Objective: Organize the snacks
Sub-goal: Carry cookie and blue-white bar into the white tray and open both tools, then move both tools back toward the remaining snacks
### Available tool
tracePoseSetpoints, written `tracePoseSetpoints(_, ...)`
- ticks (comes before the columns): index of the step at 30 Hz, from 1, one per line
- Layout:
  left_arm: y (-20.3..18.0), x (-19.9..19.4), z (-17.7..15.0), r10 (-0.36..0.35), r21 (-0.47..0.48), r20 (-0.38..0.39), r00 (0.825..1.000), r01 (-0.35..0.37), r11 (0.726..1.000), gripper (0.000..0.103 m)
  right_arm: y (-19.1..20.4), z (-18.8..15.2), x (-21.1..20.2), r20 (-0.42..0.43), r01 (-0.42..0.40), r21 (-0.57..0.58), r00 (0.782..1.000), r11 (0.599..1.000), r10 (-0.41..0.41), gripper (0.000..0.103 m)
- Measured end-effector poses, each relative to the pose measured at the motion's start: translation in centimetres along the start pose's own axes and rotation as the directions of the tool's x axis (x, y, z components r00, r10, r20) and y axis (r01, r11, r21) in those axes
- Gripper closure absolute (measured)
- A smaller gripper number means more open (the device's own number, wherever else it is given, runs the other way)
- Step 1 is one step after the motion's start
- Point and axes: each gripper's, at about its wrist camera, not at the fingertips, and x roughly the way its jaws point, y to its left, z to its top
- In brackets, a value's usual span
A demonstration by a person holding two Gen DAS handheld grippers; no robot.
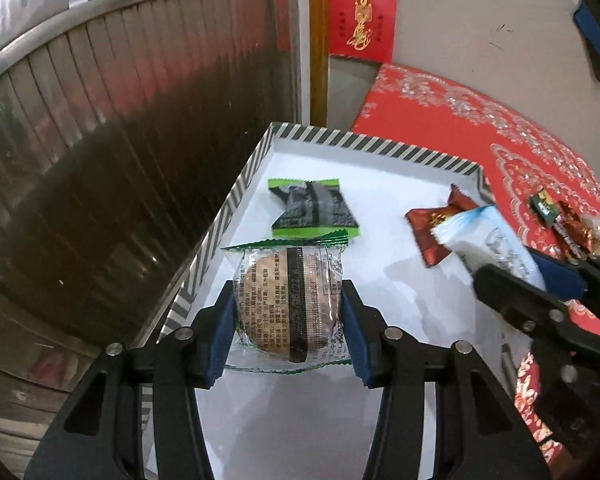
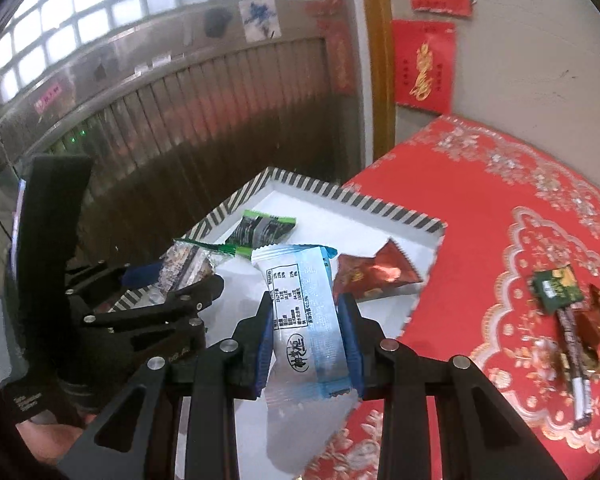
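My left gripper (image 1: pixel 288 324) is shut on a round biscuit in a clear green-edged wrapper (image 1: pixel 290 300), held over the white tray with a striped rim (image 1: pixel 244 184). My right gripper (image 2: pixel 306 340) is shut on a blue and white snack packet (image 2: pixel 304 312), also above the tray (image 2: pixel 356 198). In the tray lie a green and black packet (image 1: pixel 314 208) and a dark red packet (image 1: pixel 434 232). The right gripper (image 1: pixel 516 280) shows at the right of the left wrist view with its packet (image 1: pixel 484 236). The left gripper (image 2: pixel 168 280) shows at the left of the right wrist view.
The tray sits on a red patterned cloth (image 2: pixel 480 208). Several loose snacks (image 2: pixel 568 308) lie on the cloth to the right of the tray. A ribbed metal shutter (image 1: pixel 120 140) stands behind and left. Red paper decorations (image 1: pixel 362 16) hang on the wall.
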Motion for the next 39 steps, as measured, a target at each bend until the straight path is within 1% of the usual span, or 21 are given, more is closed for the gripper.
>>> tracePoseSetpoints(4,0.3,0.9,-0.3,-0.009,0.001,-0.029,1.000,0.009,1.000,0.055,0.2,-0.3,2.2,-0.047,-0.002,0.004,0.999,1.000,0.002,0.072)
tracePoseSetpoints(6,0.4,1.2,-0.4,0.002,0.005,-0.034,0.999,-0.001,1.000,0.055,0.4,-0.4,3.0,-0.062,-0.003,0.001,0.998,1.000,0.003,0.072)
tracePoseSetpoints(10,0.4,1.5,-0.3,0.018,0.014,-0.036,0.999,-0.018,1.000,0.055,0.5,-0.3,4.2,-0.084,0.004,-0.006,0.996,1.000,-0.004,0.072)
tracePoseSetpoints(17,0.7,2.5,-0.2,0.024,0.002,-0.075,0.997,-0.024,1.000,0.054,0.7,-0.4,5.5,-0.116,0.002,-0.004,0.993,1.000,-0.003,0.071)
tracePoseSetpoints(20,0.8,2.8,0.0,0.047,-0.001,-0.081,0.996,-0.048,0.999,0.044,0.7,-0.4,5.9,-0.127,-0.008,0.008,0.992,1.000,0.009,0.069)
tracePoseSetpoints(22,1.1,3.0,0.1,0.044,-0.018,-0.092,0.995,-0.046,0.999,0.036,0.4,-0.4,6.0,-0.129,-0.023,0.031,0.991,0.999,0.027,0.069)
tracePoseSetpoints(23,1.2,3.1,0.1,0.038,-0.025,-0.098,0.994,-0.041,0.999,0.034,0.1,-0.4,6.1,-0.132,-0.035,0.050,0.990,0.998,0.041,0.069)
tracePoseSetpoints(24,1.4,3.1,0.1,0.024,-0.038,-0.102,0.994,-0.028,0.999,0.033,-0.2,-0.4,6.0,-0.125,-0.046,0.068,0.991,0.997,0.055,0.067)
tracePoseSetpoints(25,1.7,3.1,0.1,0.003,-0.058,-0.106,0.994,-0.009,0.998,0.033,-0.4,-0.4,5.7,-0.119,-0.051,0.080,0.991,0.996,0.061,0.061)
tracePoseSetpoints(26,1.9,2.9,0.1,-0.007,-0.072,-0.107,0.994,-0.001,0.997,0.033,-0.5,-0.4,5.4,-0.113,-0.057,0.085,0.991,0.995,0.066,0.058)
tracePoseSetpoints(27,2.1,2.9,0.1,-0.016,-0.089,-0.111,0.994,0.006,0.996,0.033,-0.6,-0.4,5.0,-0.105,-0.062,0.089,0.992,0.994,0.072,0.052)
tracePoseSetpoints(28,2.3,2.8,0.2,-0.020,-0.098,-0.113,0.993,0.009,0.995,0.033,-0.6,-0.5,4.4,-0.090,-0.069,0.092,0.993,0.993,0.077,0.049)
tracePoseSetpoints(34,1.9,1.0,0.3,-0.033,-0.116,-0.077,0.997,0.024,0.993,0.033,-1.8,-0.9,0.5,-0.019,-0.080,0.110,0.996,0.991,0.082,0.047)
tracePoseSetpoints(37,0.5,-0.2,0.5,-0.047,-0.098,-0.055,0.997,0.041,0.994,0.033,-3.1,-1.4,-1.7,0.019,-0.079,0.136,0.997,0.988,0.077,0.044)
tracePoseSetpoints(39,-0.6,-1.0,0.6,-0.057,-0.079,-0.037,0.998,0.054,0.995,0.032,-4.1,-2.0,-3.3,0.043,-0.065,0.148,0.997,0.987,0.059,0.043)
